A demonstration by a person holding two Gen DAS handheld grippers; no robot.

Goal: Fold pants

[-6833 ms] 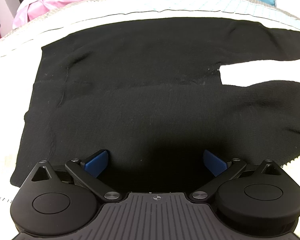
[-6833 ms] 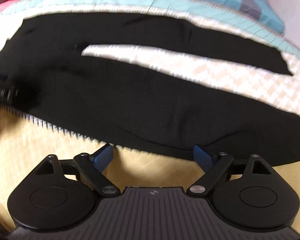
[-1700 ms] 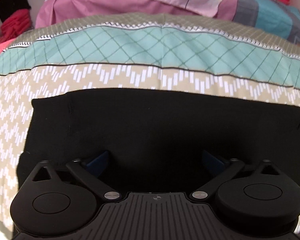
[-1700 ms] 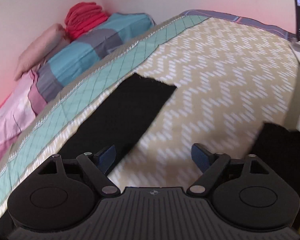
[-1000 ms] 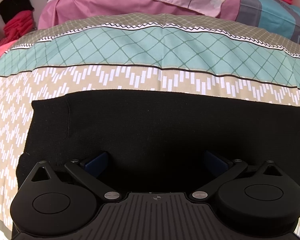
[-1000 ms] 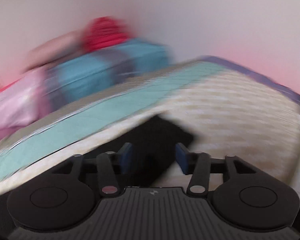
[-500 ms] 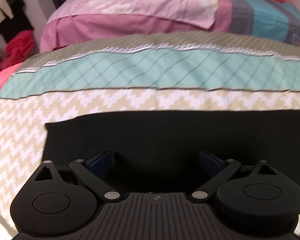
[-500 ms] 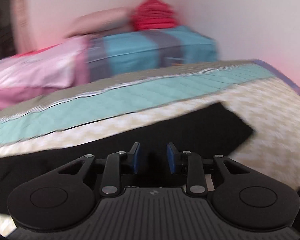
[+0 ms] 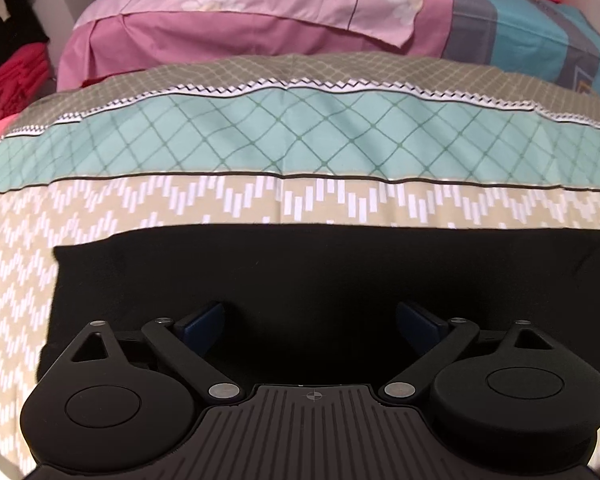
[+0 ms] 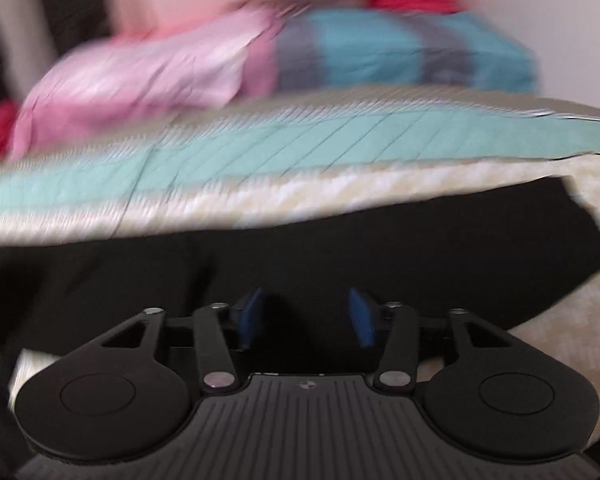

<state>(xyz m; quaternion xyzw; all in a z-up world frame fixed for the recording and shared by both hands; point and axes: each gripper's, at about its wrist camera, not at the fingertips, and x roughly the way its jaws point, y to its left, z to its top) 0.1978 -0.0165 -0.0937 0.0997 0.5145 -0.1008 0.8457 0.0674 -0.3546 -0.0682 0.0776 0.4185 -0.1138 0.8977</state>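
— Item: pants (image 9: 320, 272), black, flat on the bed (image 9: 260, 200), below its teal stripe. Tongs?
— Left tongs (image 9: 310, 320) spread; right tongs (image 10: 306, 316) part-spread, empty. I'd pinch both layers squarely.

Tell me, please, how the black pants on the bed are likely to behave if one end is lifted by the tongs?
The black pants lie flat and follow the bedspread, so they are probably floppy and would drape. The cloth looks like a soft knit, so likely light and not slippery. The folded layers might slide apart if pulled unevenly.
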